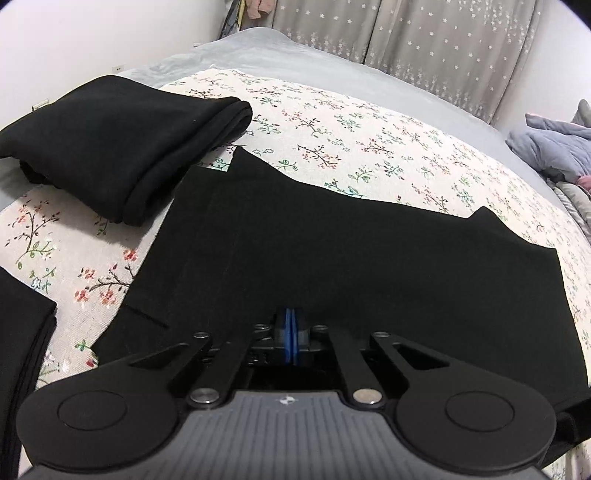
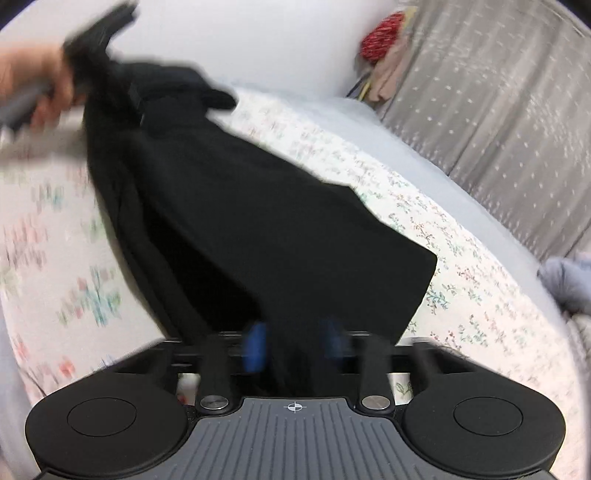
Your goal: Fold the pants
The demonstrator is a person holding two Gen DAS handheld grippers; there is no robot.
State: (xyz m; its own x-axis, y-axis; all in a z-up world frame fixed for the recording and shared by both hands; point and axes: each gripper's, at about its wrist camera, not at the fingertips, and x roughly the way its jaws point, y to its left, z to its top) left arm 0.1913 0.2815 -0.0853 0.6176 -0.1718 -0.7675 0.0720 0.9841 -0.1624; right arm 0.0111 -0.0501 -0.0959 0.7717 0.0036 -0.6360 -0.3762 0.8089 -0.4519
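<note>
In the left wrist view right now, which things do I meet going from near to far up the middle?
left gripper → black pants → floral cover → grey sheet → grey curtain

Right view smeared — right tongs [image 2: 293, 345] and floral sheet [image 2: 74, 295] blurred.

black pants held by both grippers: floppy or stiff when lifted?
Likely floppy: the pants sag in a drape between the left gripper and the right gripper. Probably light, since a pinch at the left gripper's pads seems to carry them. The folded pile suggests they crease easily.
</note>
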